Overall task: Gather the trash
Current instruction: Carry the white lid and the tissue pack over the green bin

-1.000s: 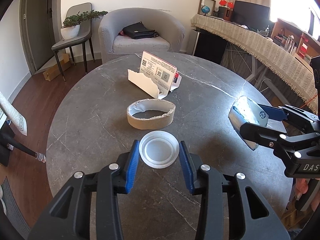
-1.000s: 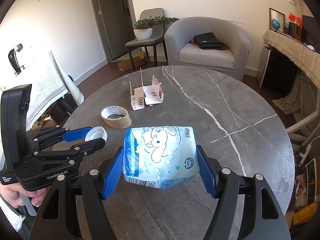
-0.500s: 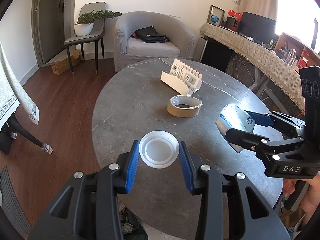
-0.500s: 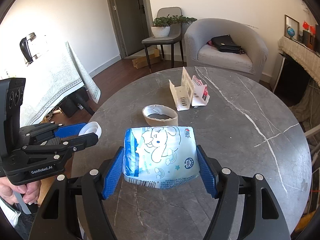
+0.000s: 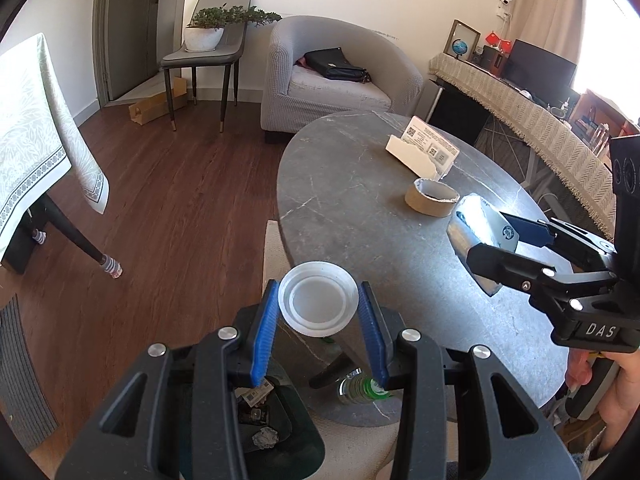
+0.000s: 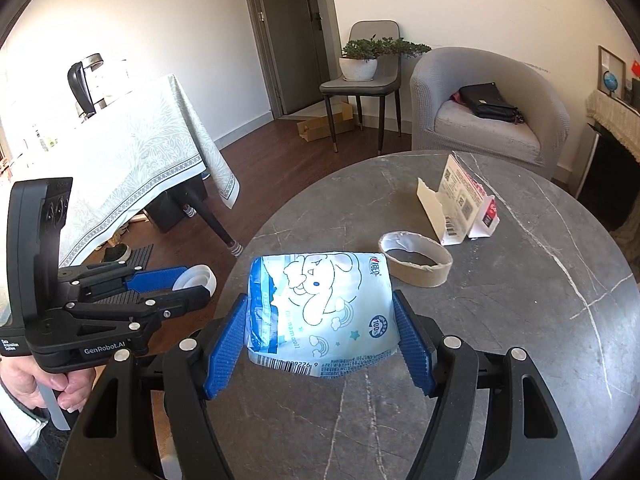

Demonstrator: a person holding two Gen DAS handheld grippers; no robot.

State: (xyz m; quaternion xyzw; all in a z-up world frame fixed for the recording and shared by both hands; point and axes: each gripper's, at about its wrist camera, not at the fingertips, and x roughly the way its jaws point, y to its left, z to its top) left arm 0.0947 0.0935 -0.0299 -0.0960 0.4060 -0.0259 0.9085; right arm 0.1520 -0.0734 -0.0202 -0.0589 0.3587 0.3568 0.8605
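The left hand-held gripper [image 5: 319, 312] pinches a white lid [image 5: 319, 298] by its rim above what seems a dark bin [image 5: 276, 436] beside the worktop [image 5: 360, 208]; the right hand-held gripper [image 6: 320, 330] squeezes a tissue pack [image 6: 320, 312] over the worktop; released off-centre, the lid could bounce to the floor [image 5: 168, 216]; the slick pack may slip.

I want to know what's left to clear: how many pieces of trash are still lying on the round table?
2: the cardboard tape ring near the middle, and the torn carton just beyond it. More may be hidden behind the held packet.
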